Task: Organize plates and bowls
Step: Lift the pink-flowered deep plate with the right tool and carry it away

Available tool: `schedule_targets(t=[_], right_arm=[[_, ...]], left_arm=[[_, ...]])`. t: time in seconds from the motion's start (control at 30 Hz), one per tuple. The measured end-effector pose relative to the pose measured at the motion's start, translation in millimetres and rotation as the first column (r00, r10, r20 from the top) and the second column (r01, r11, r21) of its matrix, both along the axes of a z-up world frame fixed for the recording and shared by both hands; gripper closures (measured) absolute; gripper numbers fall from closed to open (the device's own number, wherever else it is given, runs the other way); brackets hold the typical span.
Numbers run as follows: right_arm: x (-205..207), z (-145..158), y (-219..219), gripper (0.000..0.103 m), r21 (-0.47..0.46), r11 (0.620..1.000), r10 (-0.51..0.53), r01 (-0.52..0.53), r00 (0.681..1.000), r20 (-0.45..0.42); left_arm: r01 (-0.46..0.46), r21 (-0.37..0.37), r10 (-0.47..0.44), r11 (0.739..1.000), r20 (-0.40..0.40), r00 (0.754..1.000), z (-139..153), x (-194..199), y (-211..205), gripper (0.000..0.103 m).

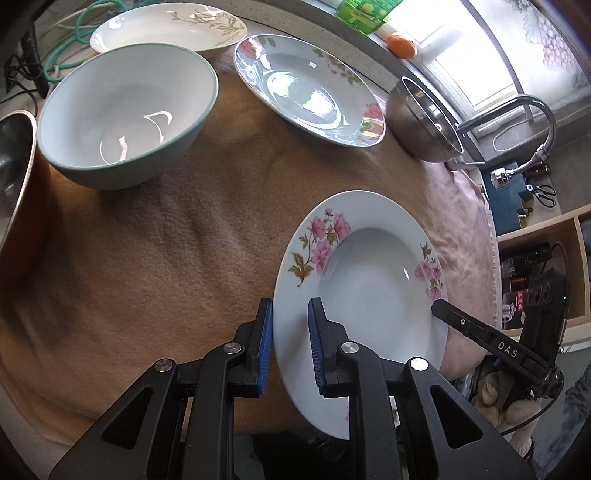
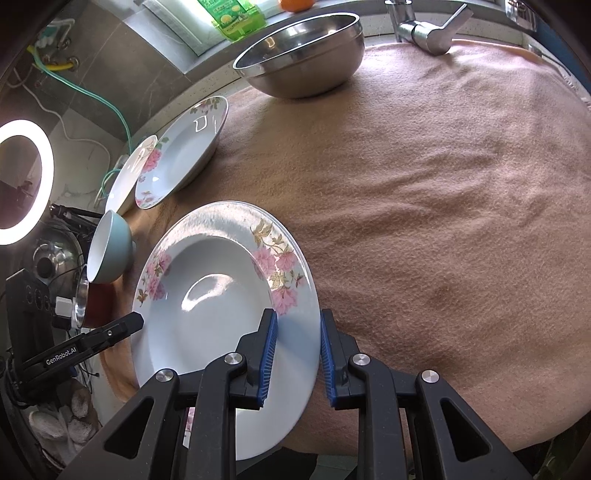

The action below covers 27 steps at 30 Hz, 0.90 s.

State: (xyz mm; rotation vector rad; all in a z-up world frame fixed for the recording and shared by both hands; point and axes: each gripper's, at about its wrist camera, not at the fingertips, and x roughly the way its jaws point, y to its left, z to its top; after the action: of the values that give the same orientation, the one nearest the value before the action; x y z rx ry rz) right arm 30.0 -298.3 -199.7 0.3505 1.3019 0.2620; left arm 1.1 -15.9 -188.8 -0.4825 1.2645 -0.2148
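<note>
A white deep plate with pink flowers [image 1: 369,280] [image 2: 218,291] is held by both grippers at the table's near edge. My left gripper [image 1: 290,343] is shut on its left rim. My right gripper [image 2: 297,358] is shut on its right rim; its finger [image 1: 461,323] shows in the left wrist view. A second pink-flowered plate [image 1: 310,88] [image 2: 181,155] lies further back. A white plate with grey-green leaves [image 1: 166,27] [image 2: 129,177] lies behind it. A teal bowl [image 1: 125,110] [image 2: 110,254] stands at the left.
A steel bowl [image 1: 424,122] [image 2: 303,55] stands at the back by the faucet [image 1: 517,114]. A brown cloth [image 1: 166,258] covers the table. A steel pot [image 1: 14,166] stands at the far left edge. An orange [image 1: 400,44] sits on the sill.
</note>
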Motion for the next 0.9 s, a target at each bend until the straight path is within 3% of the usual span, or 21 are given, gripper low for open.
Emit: schedule_targets(t=[0.9], right_arm=[[-4.9,1.3,-12.3,0.083,-0.025,0.999,-0.027,0.028,0.999,0.017]], left_arm=[[0.039,0.017,-0.039,0.999,0.001,0.999,-3.0,4.0,-19.5,0.086]])
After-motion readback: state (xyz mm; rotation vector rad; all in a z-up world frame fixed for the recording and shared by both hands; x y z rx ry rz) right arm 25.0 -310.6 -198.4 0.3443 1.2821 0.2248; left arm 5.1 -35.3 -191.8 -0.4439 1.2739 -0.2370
